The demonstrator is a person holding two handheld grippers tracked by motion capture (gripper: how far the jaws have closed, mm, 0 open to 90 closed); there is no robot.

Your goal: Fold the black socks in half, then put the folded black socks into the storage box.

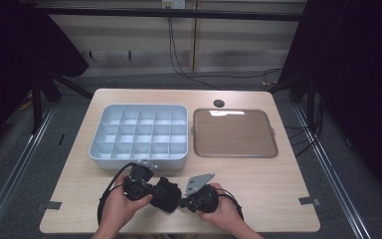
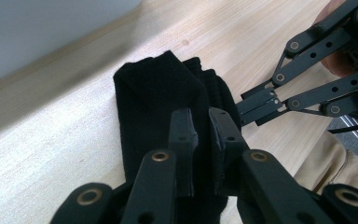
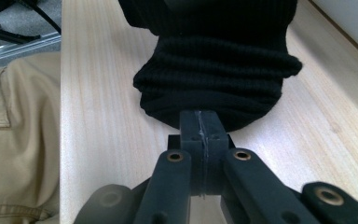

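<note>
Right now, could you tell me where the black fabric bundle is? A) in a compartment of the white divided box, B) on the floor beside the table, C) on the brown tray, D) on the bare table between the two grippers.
D: the black fabric bundle lies on the wooden table in front of the white divided box, with the left gripper and the right gripper each closed on one end of it.

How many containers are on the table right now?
2: a white divided box at the far left, and a flat brown tray just to its right. Nothing seems hidden behind them.
</note>
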